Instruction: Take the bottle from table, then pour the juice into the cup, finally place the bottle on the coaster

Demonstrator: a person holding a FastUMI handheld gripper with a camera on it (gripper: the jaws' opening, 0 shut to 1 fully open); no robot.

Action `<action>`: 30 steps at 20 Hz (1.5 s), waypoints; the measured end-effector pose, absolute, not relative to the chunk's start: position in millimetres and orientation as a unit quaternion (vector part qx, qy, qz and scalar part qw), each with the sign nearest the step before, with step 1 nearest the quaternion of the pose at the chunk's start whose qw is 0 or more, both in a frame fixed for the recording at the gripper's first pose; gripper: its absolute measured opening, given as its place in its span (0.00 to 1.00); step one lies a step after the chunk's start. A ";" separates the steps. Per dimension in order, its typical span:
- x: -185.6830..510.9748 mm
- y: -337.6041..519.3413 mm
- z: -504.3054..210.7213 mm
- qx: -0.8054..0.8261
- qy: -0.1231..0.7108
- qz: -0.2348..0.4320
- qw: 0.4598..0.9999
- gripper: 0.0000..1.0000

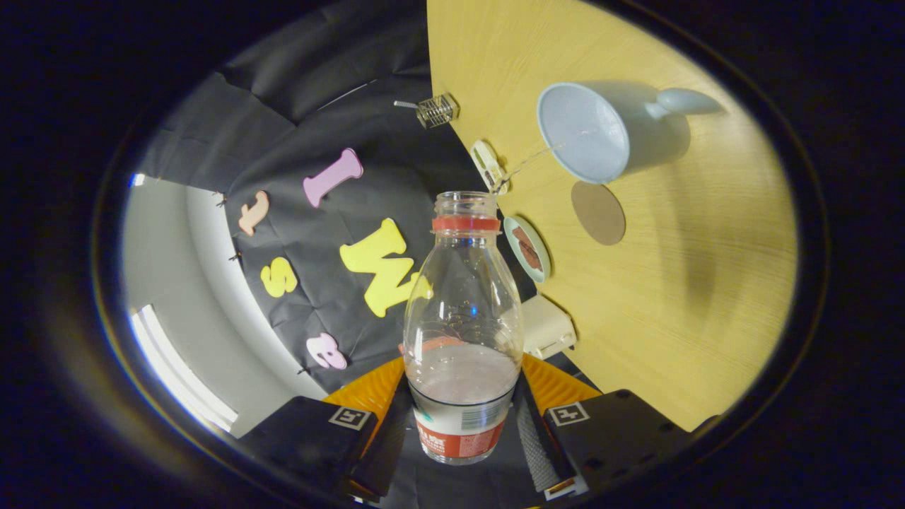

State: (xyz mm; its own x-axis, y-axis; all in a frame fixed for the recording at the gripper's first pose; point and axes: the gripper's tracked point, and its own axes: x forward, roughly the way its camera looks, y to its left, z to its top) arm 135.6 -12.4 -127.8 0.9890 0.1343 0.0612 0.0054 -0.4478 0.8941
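My gripper (463, 417) is shut on a clear plastic bottle (463, 311), both fingers pressing on its lower body by the red label. The bottle has no cap, a red ring under its neck, and some cloudy liquid in its lower part. The view is rolled sideways, so the wooden table (707, 283) stands tilted beyond the bottle. A pale blue cup (590, 134) with a handle sits on the table, past the bottle's mouth. Its open side faces me. A round brown coaster (598, 213) lies on the table next to the cup, nearer to the bottle.
Along the table's edge sit a small round dish (527, 249), a white clip-like object (488, 165) and a small wire cage (436, 110). A cream box (546, 326) is beside the bottle. The black cloth wall (339, 212) hangs behind.
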 end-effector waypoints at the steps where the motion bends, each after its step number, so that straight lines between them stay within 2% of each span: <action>1: 134.7 -12.3 -124.9 0.849 0.041 0.063 0.523 0.76; 14: 132.0 -14.0 -93.9 0.854 0.041 0.075 0.513 0.77; 19: 131.1 -18.8 -86.9 0.875 0.046 0.084 0.474 0.77; 30: 130.7 -46.7 -77.3 0.889 0.011 0.089 0.450 0.76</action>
State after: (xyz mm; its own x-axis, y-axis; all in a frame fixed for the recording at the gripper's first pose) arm 130.7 -46.7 -77.3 0.9840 0.0989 0.1485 -0.0612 -0.5949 0.8015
